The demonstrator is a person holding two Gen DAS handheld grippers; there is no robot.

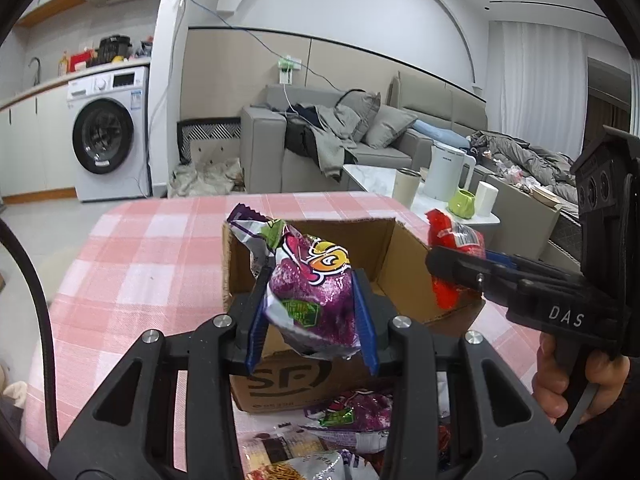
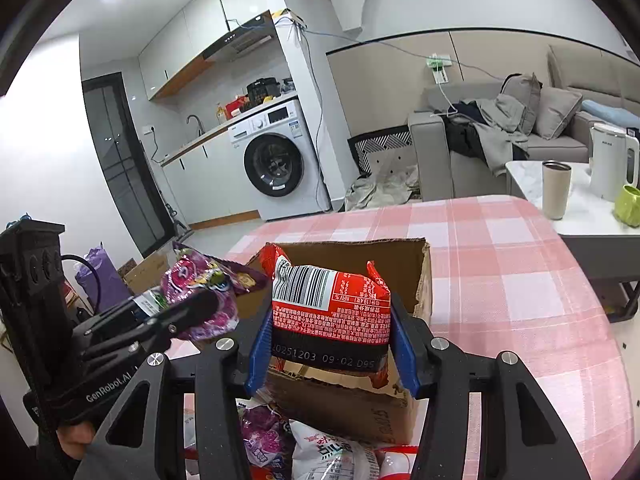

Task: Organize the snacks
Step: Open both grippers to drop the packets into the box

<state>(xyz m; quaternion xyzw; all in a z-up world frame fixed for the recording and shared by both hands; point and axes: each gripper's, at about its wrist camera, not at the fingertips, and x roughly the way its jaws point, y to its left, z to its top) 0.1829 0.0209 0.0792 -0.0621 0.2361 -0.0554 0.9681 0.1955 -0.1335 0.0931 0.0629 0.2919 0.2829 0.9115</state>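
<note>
An open cardboard box stands on the pink checked tablecloth. My left gripper is shut on a purple snack bag and holds it above the box's near edge. My right gripper is shut on a red snack packet with a barcode, held above the same box. The right gripper and red packet show at the right in the left wrist view. The left gripper with the purple bag shows at the left in the right wrist view.
Several loose snack bags lie on the table in front of the box, also in the right wrist view. Beyond the table stand a low white table with a kettle and cups, a grey sofa and a washing machine.
</note>
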